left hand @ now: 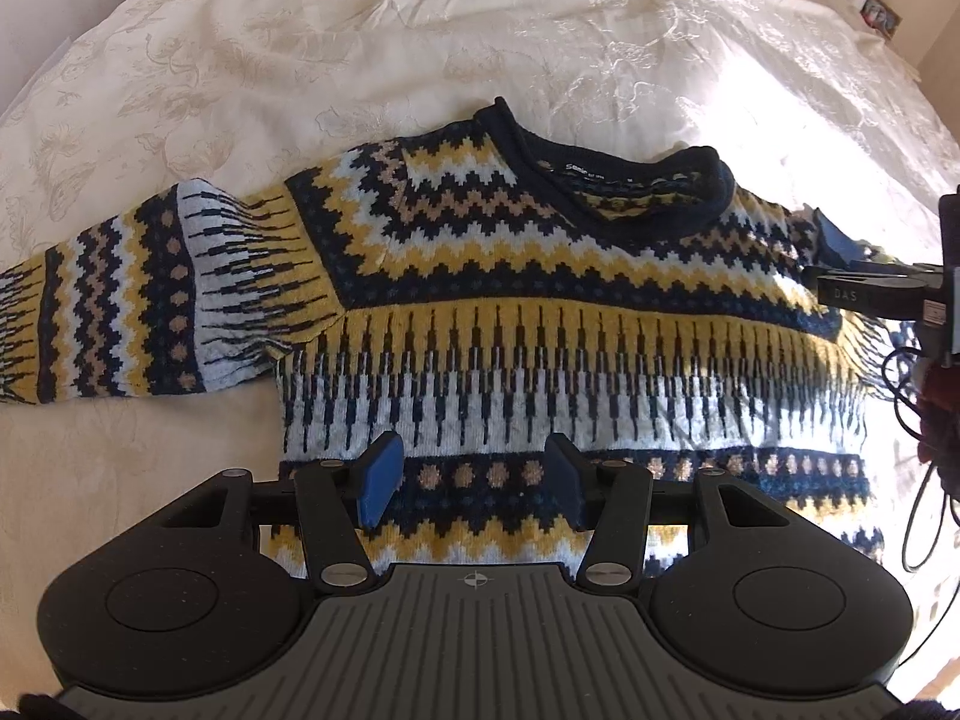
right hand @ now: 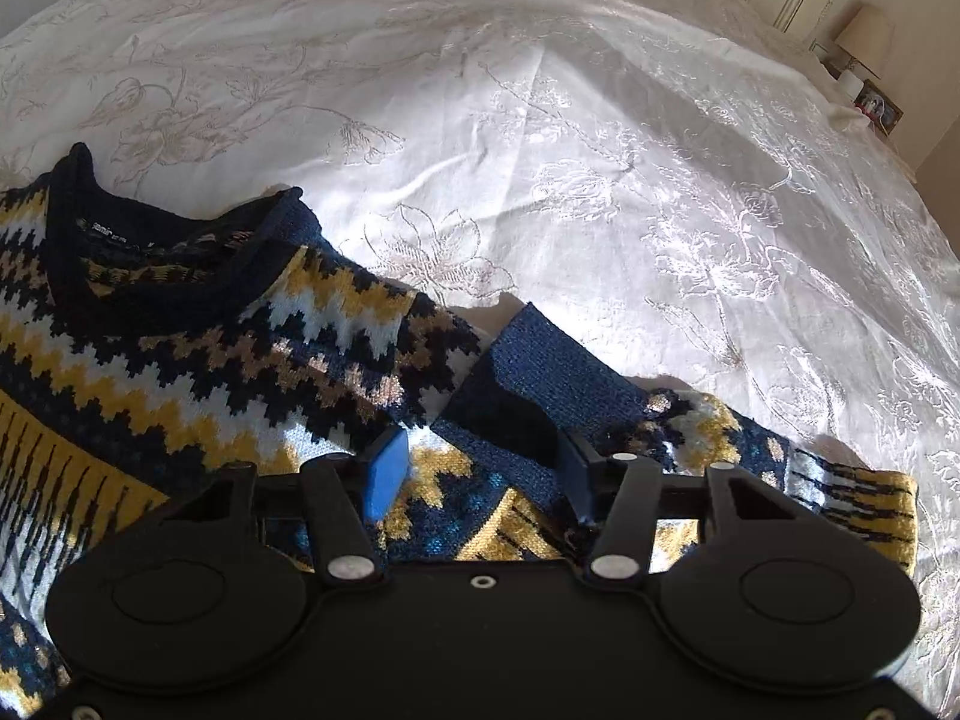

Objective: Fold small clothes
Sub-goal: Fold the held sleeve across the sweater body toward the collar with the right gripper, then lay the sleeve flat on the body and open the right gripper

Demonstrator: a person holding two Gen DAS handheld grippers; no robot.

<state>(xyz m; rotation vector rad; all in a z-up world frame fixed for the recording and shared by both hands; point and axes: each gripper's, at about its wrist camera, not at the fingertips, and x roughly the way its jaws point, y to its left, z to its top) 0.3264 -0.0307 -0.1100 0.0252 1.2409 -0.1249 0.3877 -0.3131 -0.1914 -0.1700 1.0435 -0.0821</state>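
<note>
Your left gripper [left hand: 474,483] hovers over the lower body of the knitted sweater [left hand: 510,312], its blue fingers [left hand: 379,487] spread wide with nothing between them but the patterned band below. The sweater lies flat and face up on the bed's white embroidered bedspread [left hand: 360,30], navy collar [left hand: 606,171] ahead of those fingers and one sleeve [left hand: 120,306] stretched out to their left.

Your right gripper [right hand: 483,471] sits at the sweater's other shoulder, fingers [right hand: 385,471] likewise parted (no cloth pinched that I can see). Between and just ahead of them lies the second sleeve, folded in across the body so its blue ribbed cuff [right hand: 540,372] points toward the collar. Whether the fingertips touch the knit is hard to judge from this angle. In the left wrist view that gripper [left hand: 840,264] shows at the far right edge, beside trailing black cables [left hand: 918,420]. A lamp [right hand: 864,36] stands off past the bed's far right corner.
</note>
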